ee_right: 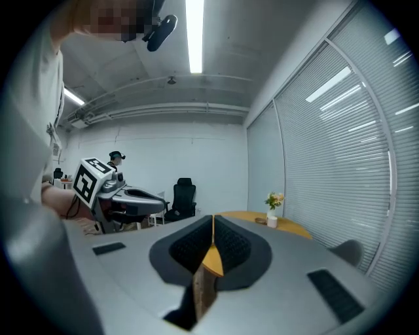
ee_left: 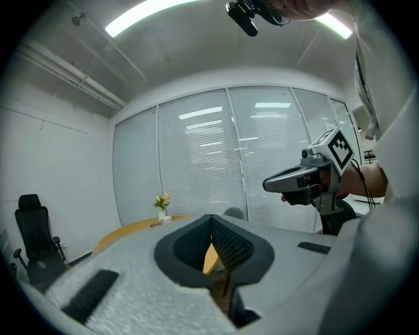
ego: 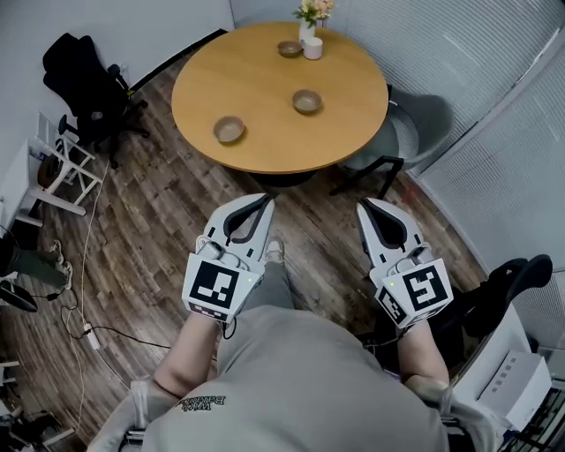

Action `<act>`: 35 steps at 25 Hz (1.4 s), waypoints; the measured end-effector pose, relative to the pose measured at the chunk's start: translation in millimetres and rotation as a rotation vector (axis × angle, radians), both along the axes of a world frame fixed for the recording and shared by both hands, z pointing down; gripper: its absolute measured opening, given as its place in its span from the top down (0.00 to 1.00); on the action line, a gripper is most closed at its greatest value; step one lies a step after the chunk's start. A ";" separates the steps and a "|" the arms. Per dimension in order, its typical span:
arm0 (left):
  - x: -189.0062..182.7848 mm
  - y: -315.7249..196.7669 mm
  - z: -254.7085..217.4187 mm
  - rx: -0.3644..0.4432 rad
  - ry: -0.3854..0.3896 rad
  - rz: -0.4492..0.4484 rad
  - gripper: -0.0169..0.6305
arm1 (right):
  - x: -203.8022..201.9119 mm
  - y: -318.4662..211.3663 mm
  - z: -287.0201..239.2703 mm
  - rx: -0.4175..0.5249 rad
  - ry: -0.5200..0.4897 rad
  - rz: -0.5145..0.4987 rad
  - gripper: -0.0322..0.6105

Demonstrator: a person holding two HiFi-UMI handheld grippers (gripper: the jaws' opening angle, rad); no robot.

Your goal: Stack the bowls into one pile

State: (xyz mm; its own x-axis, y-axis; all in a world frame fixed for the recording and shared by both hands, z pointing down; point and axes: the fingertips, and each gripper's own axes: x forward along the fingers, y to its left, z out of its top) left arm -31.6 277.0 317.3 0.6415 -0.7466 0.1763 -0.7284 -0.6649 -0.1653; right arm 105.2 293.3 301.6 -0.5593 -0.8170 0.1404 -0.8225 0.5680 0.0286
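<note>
Head view looks steeply down on a wood-plank floor (ego: 150,229) and, further ahead, a round wooden desk (ego: 265,150). A black office chair (ego: 84,79) stands off to the desk's left, and a grey chair (ego: 415,132) is tucked in at its right edge. Nearer the camera, the left hand-held gripper (ego: 264,199) and the right hand-held gripper (ego: 363,205) are held side by side, pointing toward the desk but well short of it. Both are clenched and empty: in the left gripper view and in the right gripper view the jaw tips meet with nothing between them.

Three brown bowls lie well apart on the desk. The front bowl (ego: 229,130) is near the closest left edge, the middle bowl (ego: 307,101) sits right of centre, and the far bowl (ego: 290,48) is just beside a white cup (ego: 312,48) and a small vase of flowers (ego: 308,18). No bowl sits inside another, so the stacking appears not to have begun. The whole job seems left: reaching the desk, lifting one bowl into another, then adding the third.
</note>
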 end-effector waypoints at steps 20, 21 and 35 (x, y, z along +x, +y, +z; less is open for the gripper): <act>-62.0 -188.4 2.7 -0.042 0.044 0.054 0.95 | -74.7 -176.6 -18.7 -0.055 0.100 0.025 0.90; -64.5 -195.7 0.2 -0.040 0.045 0.057 0.95 | -77.6 -185.0 -20.7 -0.055 0.102 0.027 0.90; -92.6 -274.2 1.4 -0.055 0.021 0.016 0.95 | -100.1 -272.9 -16.4 -0.057 0.077 -0.004 0.90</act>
State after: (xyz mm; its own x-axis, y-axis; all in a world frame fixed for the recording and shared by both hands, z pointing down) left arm -124.2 2.8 318.8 0.6571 -0.7259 0.2032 -0.7207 -0.6840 -0.1128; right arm 5.2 20.5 285.3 -0.5485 -0.8042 0.2290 -0.8168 0.5739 0.0589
